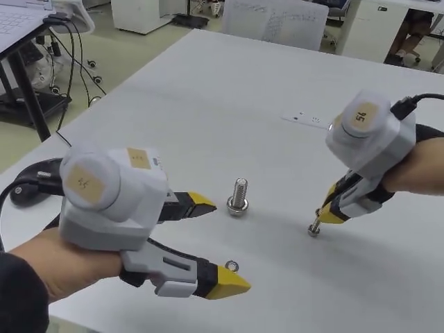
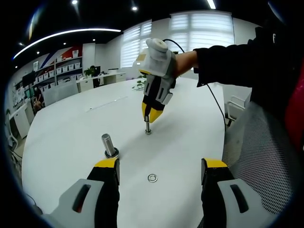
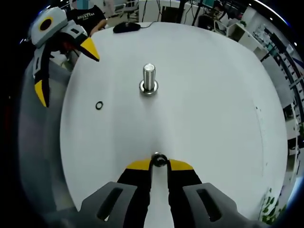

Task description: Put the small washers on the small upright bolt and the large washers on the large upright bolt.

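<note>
1. The small upright bolt (image 1: 315,227) stood on the white table (image 1: 208,104), right of the large one, with the right gripper (image 1: 327,216) tipped down onto its top.
2. The right gripper view looked straight down its nearly closed jaws: the yellow tips pinched a small round metal piece (image 3: 159,160). Whether that was a washer or the bolt's own end could not be told. The left gripper view showed the same right gripper (image 2: 148,118) from the side, tips directly above the small upright bolt (image 2: 148,128).
3. The large upright bolt (image 1: 238,196) stood near the table's middle with a wider metal ring at its foot, clearest in the right gripper view (image 3: 149,80).
4. 1 loose washer (image 1: 232,266) lay flat on the table, just beside the nearer tip of the left gripper (image 1: 220,241).
5. The left gripper (image 2: 160,164) was spread wide and held nothing. In its own view the loose washer (image 2: 152,178) lay between the 2 tips, and the large upright bolt (image 2: 109,145) stood just beyond the left tip.
6. From the right gripper view, the left gripper (image 3: 66,73) hung over the table edge, near the loose washer (image 3: 99,105).
</note>
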